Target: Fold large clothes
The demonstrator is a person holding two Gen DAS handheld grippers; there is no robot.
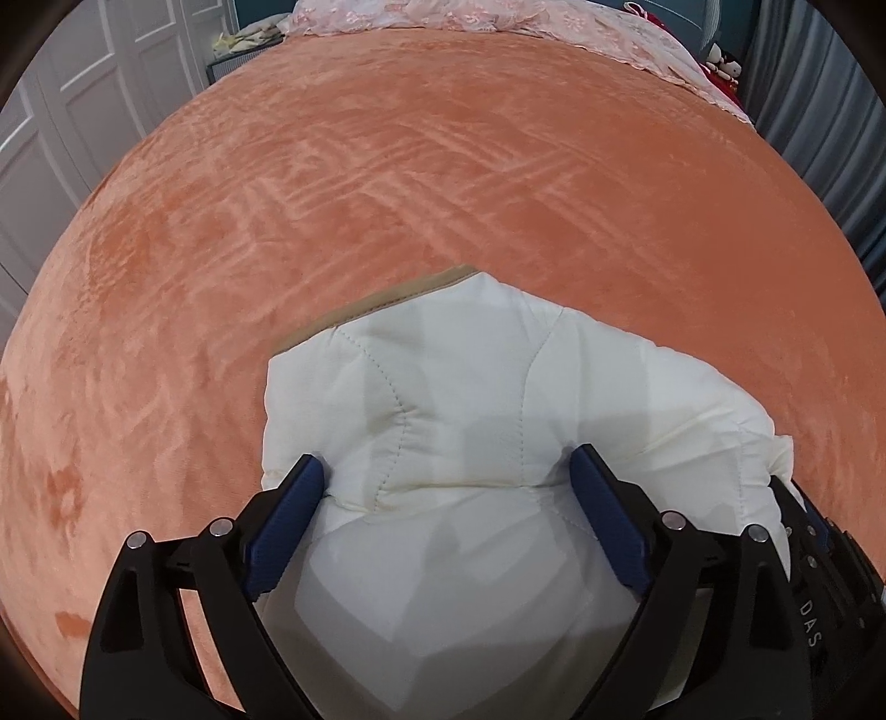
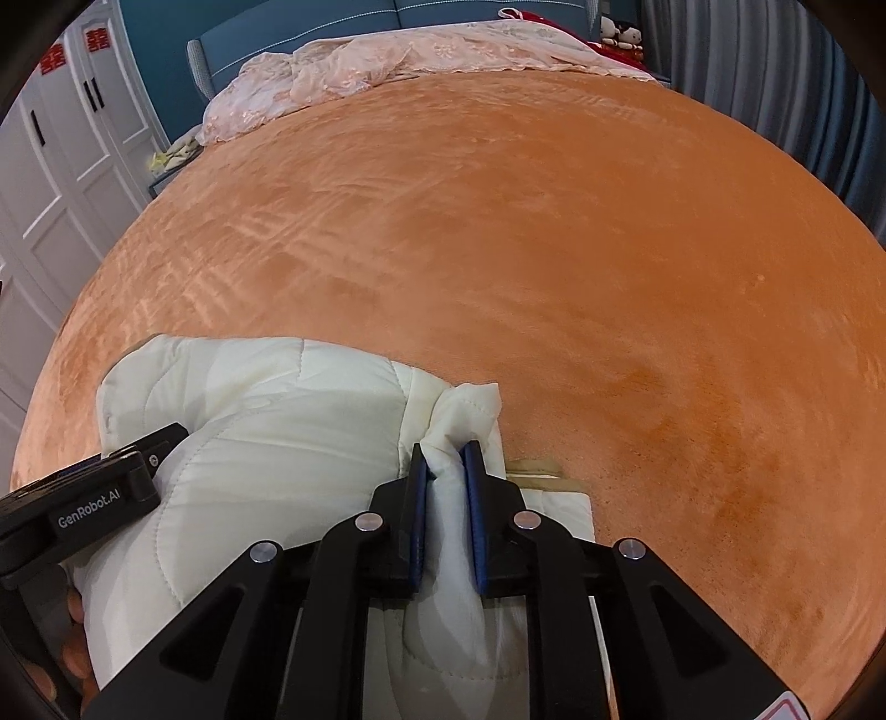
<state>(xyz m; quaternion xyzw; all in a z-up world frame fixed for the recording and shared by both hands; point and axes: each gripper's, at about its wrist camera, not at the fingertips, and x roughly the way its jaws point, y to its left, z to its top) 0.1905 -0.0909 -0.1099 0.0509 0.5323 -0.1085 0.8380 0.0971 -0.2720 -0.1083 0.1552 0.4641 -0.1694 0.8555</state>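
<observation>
A white quilted jacket (image 1: pixel 470 360) with a tan trim lies folded in a thick bundle on the orange plush bed cover (image 1: pixel 387 166). My left gripper (image 1: pixel 443 476) points down over it, open wide, its blue pads (image 1: pixel 302 487) standing on either side of a puffy bulge of the jacket. In the right wrist view the same jacket (image 2: pixel 266 399) sits at the lower left. My right gripper (image 2: pixel 446 459) is shut on a bunched fold at the jacket's right edge, with white fabric filling the narrow gap between its pads. The left gripper (image 2: pixel 111 487) shows at the left edge, resting on the bundle.
The orange bed cover (image 2: pixel 554 249) stretches far ahead and to the right. A pink lace spread (image 2: pixel 387 61) lies crumpled at the head of the bed. White wardrobe doors (image 2: pixel 61 166) stand to the left and a grey curtain (image 2: pixel 775 83) to the right. Plush toys (image 2: pixel 620 30) sit in the far corner.
</observation>
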